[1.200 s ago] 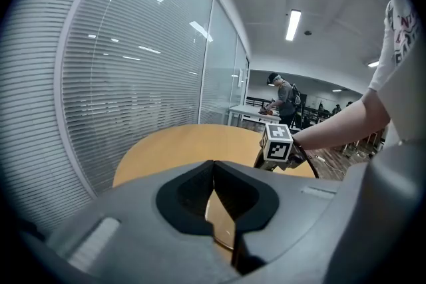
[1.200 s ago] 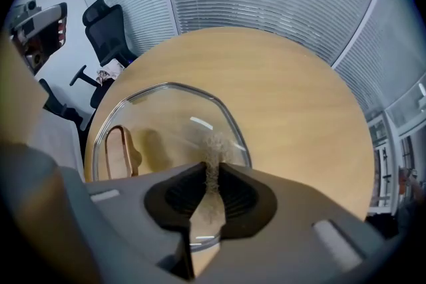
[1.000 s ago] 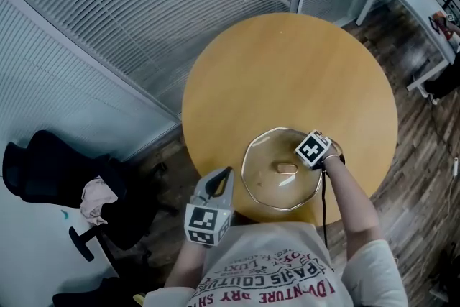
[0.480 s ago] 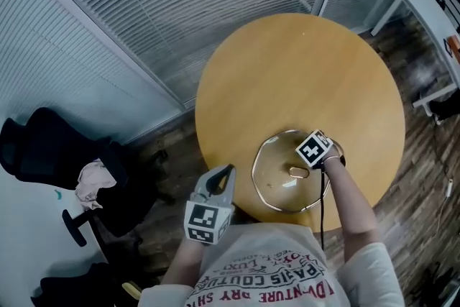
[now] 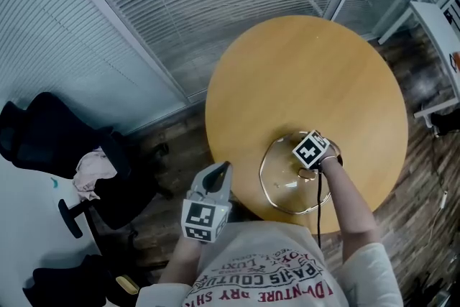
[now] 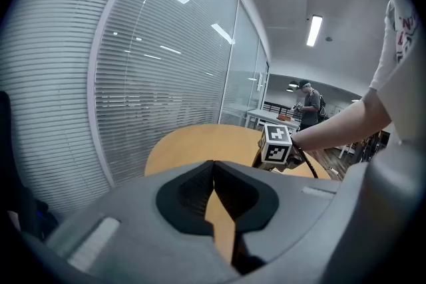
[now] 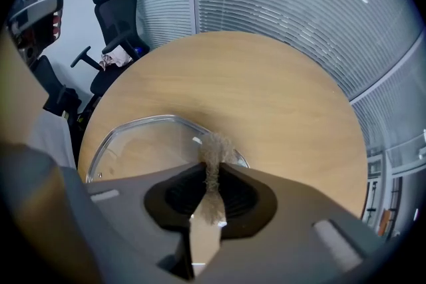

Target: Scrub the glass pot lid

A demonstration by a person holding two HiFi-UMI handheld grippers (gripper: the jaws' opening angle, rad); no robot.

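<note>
The glass pot lid (image 5: 282,183) lies flat on the round wooden table (image 5: 309,75), near its front edge. My right gripper (image 5: 309,158) hovers over the lid's right part, right beside the brown knob (image 5: 307,173). In the right gripper view its jaws are shut on a beige fibrous scrubbing wad (image 7: 213,148), which sticks out over the lid's (image 7: 130,143) far rim. My left gripper (image 5: 218,175) is held off the table to the lid's left. Its jaws are shut with nothing between them, and they point along the table (image 6: 193,143) toward the right gripper's marker cube (image 6: 277,143).
A black office chair (image 5: 50,140) with a pink cloth (image 5: 89,167) stands on the floor at the left. Blinds and glass walls run behind the table. A white bench (image 5: 440,19) is at the far right. A person (image 6: 309,103) stands far off.
The right gripper has crept from the lid's upper right rim inward to the knob. The left gripper has stayed beside the table. My head view has shifted, so the table sits further right.
</note>
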